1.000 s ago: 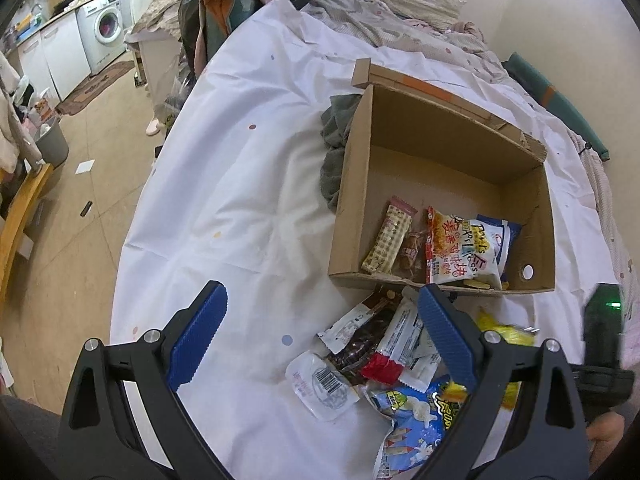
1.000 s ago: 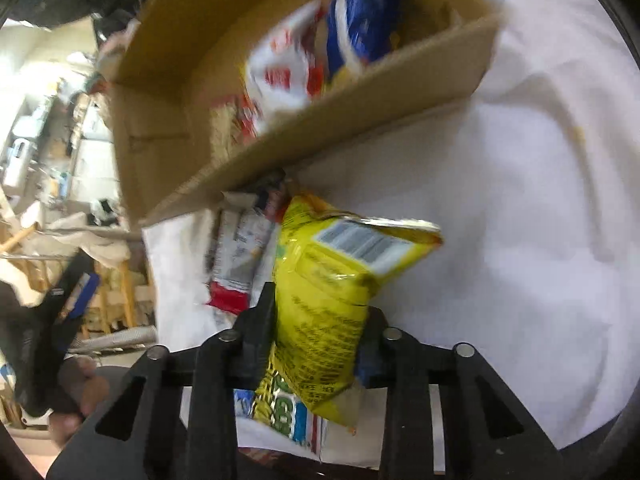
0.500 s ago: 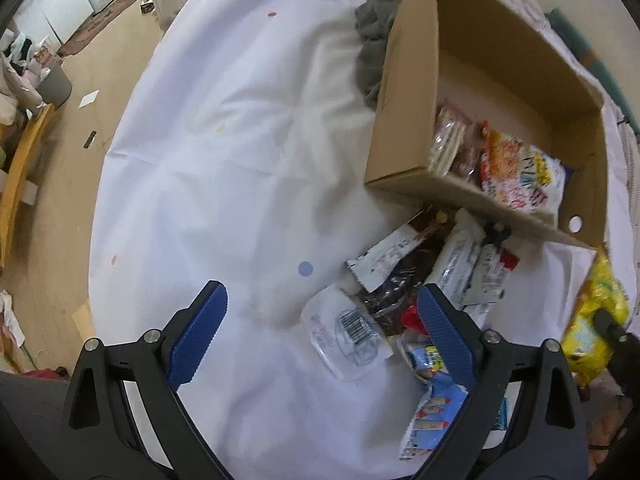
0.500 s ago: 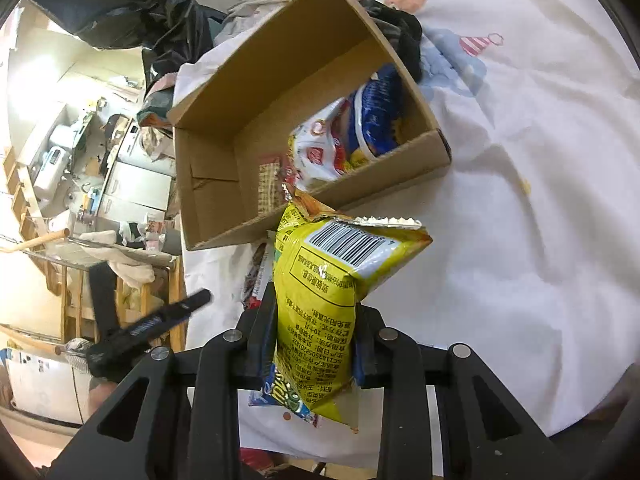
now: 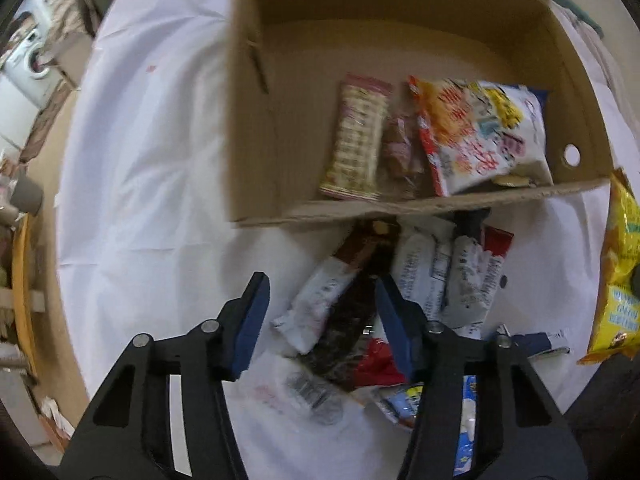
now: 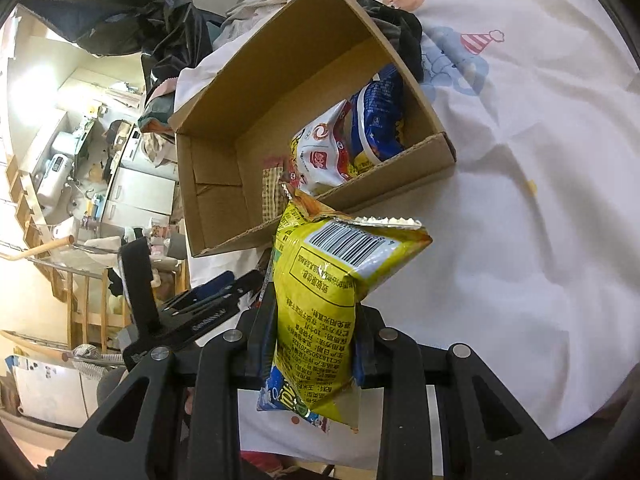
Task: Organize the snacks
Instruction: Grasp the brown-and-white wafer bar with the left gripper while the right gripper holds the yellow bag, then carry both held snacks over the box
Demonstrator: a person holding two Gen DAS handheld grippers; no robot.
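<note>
A brown cardboard box (image 5: 256, 128) lies open on the white sheet and holds a checked biscuit pack (image 5: 356, 140) and a white-and-red snack bag (image 5: 480, 132). A pile of loose snack packets (image 5: 400, 280) lies in front of the box. My left gripper (image 5: 320, 320) is open, low over a white-and-brown bar (image 5: 320, 296) in the pile. My right gripper (image 6: 314, 332) is shut on a yellow chip bag (image 6: 328, 280), held up in front of the box (image 6: 224, 200). The bag also shows at the right edge of the left wrist view (image 5: 618, 280).
A dark cloth (image 6: 404, 36) lies beside the box's far wall. A black bag of clothes (image 6: 132, 20) stands behind the table. The left gripper shows in the right wrist view (image 6: 200, 304). The white sheet (image 5: 140, 160) hangs over the table edge at left.
My left gripper has dropped towards the snack pile and its jaws have narrowed. My right gripper has lifted the yellow bag up, to in front of the box.
</note>
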